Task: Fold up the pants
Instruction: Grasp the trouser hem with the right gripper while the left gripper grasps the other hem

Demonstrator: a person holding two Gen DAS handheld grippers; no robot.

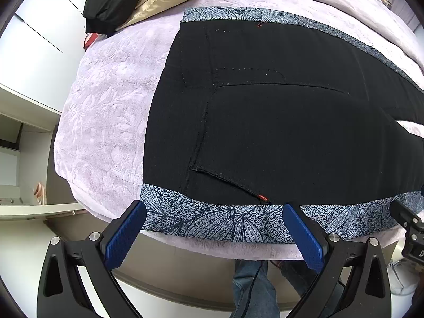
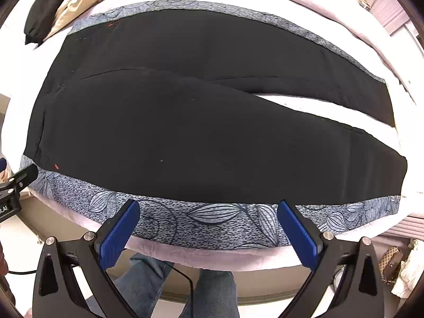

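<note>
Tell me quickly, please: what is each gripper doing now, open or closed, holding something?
Left gripper: open, holding nothing, at the near edge of the black pants.
Right gripper: open, holding nothing, by the same near edge.

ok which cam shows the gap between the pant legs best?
Right wrist: the gap runs as a long pale wedge between both legs of the pants. Left wrist catches only its tip at the frame edge.
</note>
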